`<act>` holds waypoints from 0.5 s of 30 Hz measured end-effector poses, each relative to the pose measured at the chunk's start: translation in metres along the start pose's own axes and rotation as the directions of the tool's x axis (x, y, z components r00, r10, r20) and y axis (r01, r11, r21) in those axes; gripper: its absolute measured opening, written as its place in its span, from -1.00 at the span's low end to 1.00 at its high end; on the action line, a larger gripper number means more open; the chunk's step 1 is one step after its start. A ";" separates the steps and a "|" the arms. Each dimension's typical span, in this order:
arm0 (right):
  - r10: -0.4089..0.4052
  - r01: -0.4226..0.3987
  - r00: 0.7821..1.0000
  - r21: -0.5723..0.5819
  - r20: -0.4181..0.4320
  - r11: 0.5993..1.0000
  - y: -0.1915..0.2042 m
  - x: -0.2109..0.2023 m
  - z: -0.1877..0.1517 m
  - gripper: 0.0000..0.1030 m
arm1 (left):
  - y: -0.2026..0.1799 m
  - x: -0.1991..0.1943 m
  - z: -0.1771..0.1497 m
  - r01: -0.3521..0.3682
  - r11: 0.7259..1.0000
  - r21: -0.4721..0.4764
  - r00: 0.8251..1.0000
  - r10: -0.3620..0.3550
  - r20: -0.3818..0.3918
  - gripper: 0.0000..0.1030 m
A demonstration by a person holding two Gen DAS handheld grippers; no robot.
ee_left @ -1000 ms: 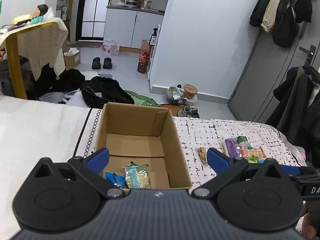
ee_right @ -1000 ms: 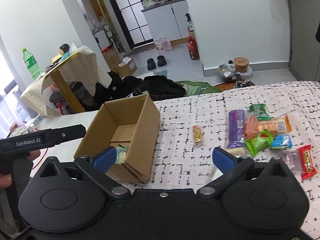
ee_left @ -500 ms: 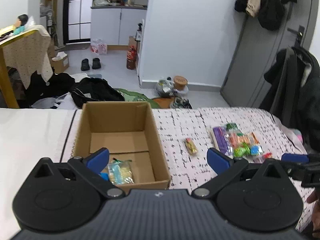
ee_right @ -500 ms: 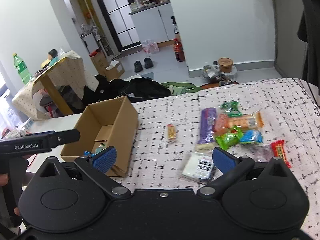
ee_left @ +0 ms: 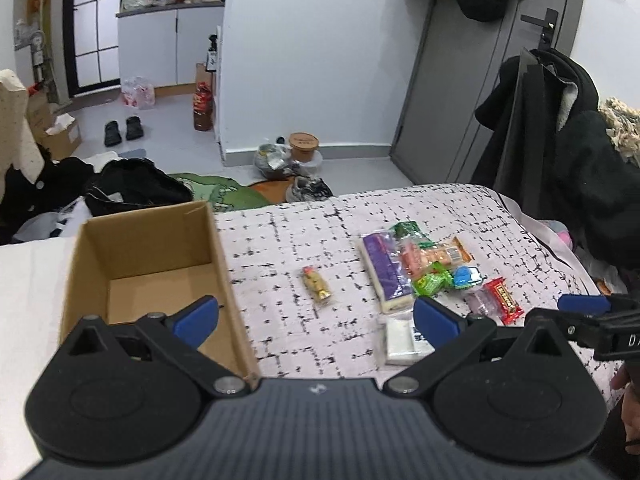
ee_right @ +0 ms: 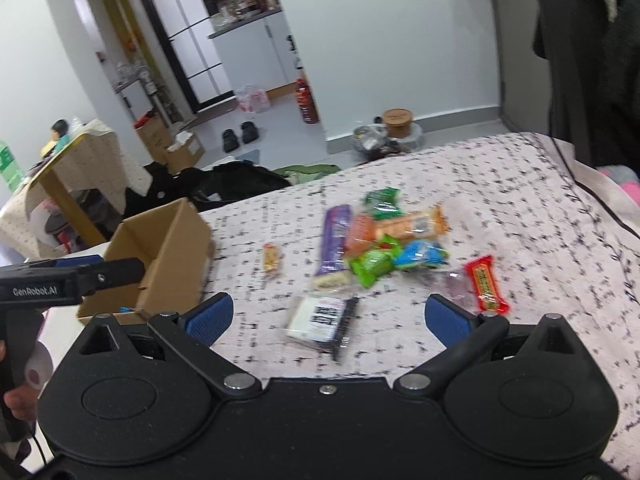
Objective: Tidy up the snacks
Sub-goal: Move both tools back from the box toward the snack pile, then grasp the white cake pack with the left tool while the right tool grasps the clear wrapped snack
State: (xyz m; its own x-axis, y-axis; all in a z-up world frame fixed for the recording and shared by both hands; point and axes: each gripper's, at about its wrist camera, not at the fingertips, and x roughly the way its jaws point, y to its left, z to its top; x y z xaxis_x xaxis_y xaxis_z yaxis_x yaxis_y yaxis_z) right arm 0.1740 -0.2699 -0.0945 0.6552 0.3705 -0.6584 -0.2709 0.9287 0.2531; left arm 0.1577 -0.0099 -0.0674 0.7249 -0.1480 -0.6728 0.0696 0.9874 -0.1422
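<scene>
So, taking the views in turn:

Left wrist, change: half a second ago my left gripper looked down into the box; now the box sits at the left and the snack pile is nearer the middle.
Left wrist, jaws: spread wide, holding nothing, hanging above the cloth between box and pile.
Left wrist, counts: one box; one small gold packet lying alone between box and pile; one purple pack; one red bar; one white pack nearest me.

Right wrist, change: the pile has come closer, and the white pack now lies right between my fingers.
Right wrist, jaws: my right gripper is wide open, gripping nothing, just above that pack.
Right wrist, counts: two green packets, one blue packet, one orange pack, one red bar; the picture is blurred.
Right wrist, box: one, at the left, well apart from the pile.
</scene>
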 end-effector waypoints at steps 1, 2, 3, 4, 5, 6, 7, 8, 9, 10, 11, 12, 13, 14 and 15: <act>-0.009 0.009 1.000 0.006 0.000 1.000 -0.002 0.000 -0.001 1.00 | -0.002 0.005 0.001 0.010 1.000 -0.001 1.000 -0.010 -0.012 1.00; -0.019 0.019 1.000 0.014 0.000 1.000 -0.006 0.000 -0.001 1.00 | -0.004 0.009 0.002 0.017 1.000 0.002 1.000 -0.017 -0.022 1.00; -0.033 0.033 0.999 0.020 0.001 0.999 -0.009 0.000 -0.001 1.00 | -0.006 0.013 0.002 0.023 1.000 0.010 0.999 -0.023 -0.028 1.00; -0.045 0.045 0.999 0.022 0.001 0.999 -0.011 -0.001 -0.002 1.00 | -0.009 0.017 0.003 0.026 0.999 0.019 0.999 -0.026 -0.034 1.00; -0.054 0.054 0.999 0.020 0.002 0.998 -0.013 -0.001 -0.001 1.00 | -0.012 0.021 0.003 0.029 0.999 0.026 0.999 -0.028 -0.039 0.99; -0.065 0.065 0.998 0.017 0.004 0.998 -0.015 0.000 -0.001 1.00 | -0.015 0.025 0.003 0.032 0.999 0.034 0.999 -0.030 -0.045 0.99; -0.073 0.073 0.997 0.016 0.006 0.997 -0.017 0.000 0.000 1.00 | -0.018 0.030 0.004 0.035 0.998 0.044 0.998 -0.033 -0.051 0.99; -0.081 0.081 0.997 0.015 0.009 0.997 -0.018 0.000 0.000 0.97 | -0.021 0.034 0.004 0.038 0.998 0.052 0.998 -0.036 -0.055 0.99; -0.091 0.091 0.996 0.016 0.013 0.996 -0.020 0.001 0.000 0.95 | -0.024 0.037 0.004 0.041 0.998 0.055 0.998 -0.038 -0.056 0.99; -0.099 0.098 0.995 0.017 0.016 0.995 -0.022 0.002 0.000 0.88 | -0.027 0.041 0.004 0.046 0.997 0.056 0.997 -0.043 -0.058 0.99; -0.106 0.106 0.994 0.020 0.012 0.994 -0.025 0.004 0.001 0.78 | -0.030 0.046 0.004 0.054 0.997 0.058 0.997 -0.050 -0.064 0.99; -0.111 0.111 0.994 0.026 0.005 0.993 -0.028 0.006 0.001 0.74 | -0.033 0.050 0.005 0.059 0.996 0.061 0.996 -0.055 -0.070 0.99; -0.113 0.113 0.994 0.031 -0.002 0.993 -0.030 0.008 0.001 0.69 | -0.037 0.055 0.005 0.063 0.996 0.064 0.995 -0.058 -0.076 0.98; -0.116 0.116 0.993 0.035 -0.011 0.993 -0.033 0.010 0.001 0.63 | -0.040 0.060 0.005 0.066 0.996 0.063 0.995 -0.061 -0.081 0.98; -0.120 0.120 0.993 0.035 -0.017 0.992 -0.035 0.012 0.001 0.61 | -0.042 0.064 0.005 0.071 0.996 0.060 0.994 -0.065 -0.085 0.98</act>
State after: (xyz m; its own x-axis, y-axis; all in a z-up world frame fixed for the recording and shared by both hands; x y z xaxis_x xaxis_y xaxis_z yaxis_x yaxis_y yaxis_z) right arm 0.1920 -0.2979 -0.1106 0.6710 0.2562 -0.6958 -0.1648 0.9665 0.1969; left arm 0.2043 -0.0609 -0.1009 0.6581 -0.2165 -0.7211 0.1620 0.9760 -0.1453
